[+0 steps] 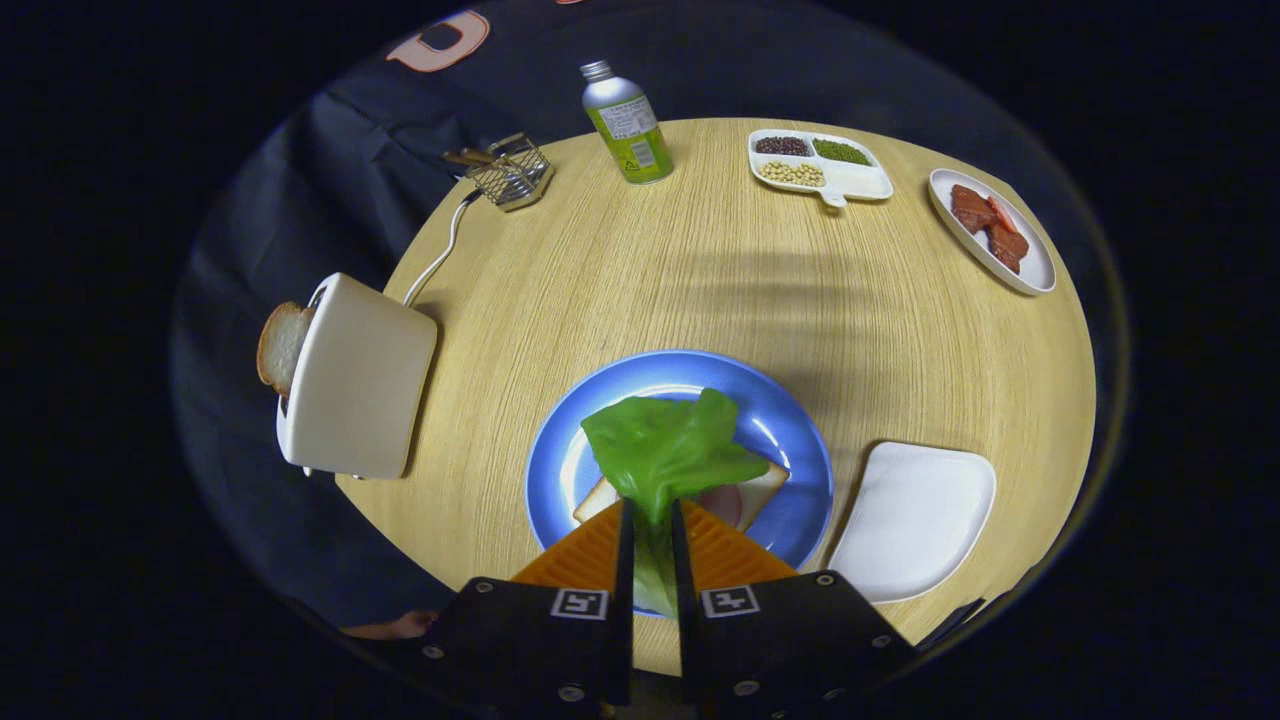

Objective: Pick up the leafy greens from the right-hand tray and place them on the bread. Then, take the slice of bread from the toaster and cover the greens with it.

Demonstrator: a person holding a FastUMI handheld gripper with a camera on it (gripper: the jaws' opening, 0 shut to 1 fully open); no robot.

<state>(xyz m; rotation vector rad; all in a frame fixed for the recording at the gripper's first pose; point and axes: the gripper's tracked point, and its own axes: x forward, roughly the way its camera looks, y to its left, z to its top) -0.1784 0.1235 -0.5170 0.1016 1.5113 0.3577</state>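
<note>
- leafy greens [668,445] pinched by the stalk between the two orange fingers [580,555], leaf blade fanning out just ahead of the tips
- gripper [652,520] nearly closed, both fingers pressing the pale stem; only a narrow gap, filled by the stem
- greens hang over the bread [600,497] on the blue plate [790,450]; cannot tell if the leaf touches the bread or floats above it
- bread slice lies flat on the plate, mostly hidden under leaf and fingers; a pinkish slice [722,502] of something sits on it, just right of the stem
- blue plate sits on the round wooden table [700,270], near edge, right under the fingers
- white tray [915,520] just right of the plate, its surface bare
- toaster [355,378] left of the plate, cream body, well apart from the plate; slice of bread [280,345] sticks out of its slot, upright in the toaster
- white cord [440,250] runs from the toaster toward the far left edge of the table
- wire basket [510,172] at far left edge with thin sticks in it, details too small to tell
- green-labelled bottle [625,122] with metal cap stands upright at the far edge, right of the basket
- divided white dish [820,165] further right, holding dark, green and pale beans in separate compartments, one compartment bare
- oval white dish [990,243] at far right with reddish meat-like pieces [988,225]
</note>
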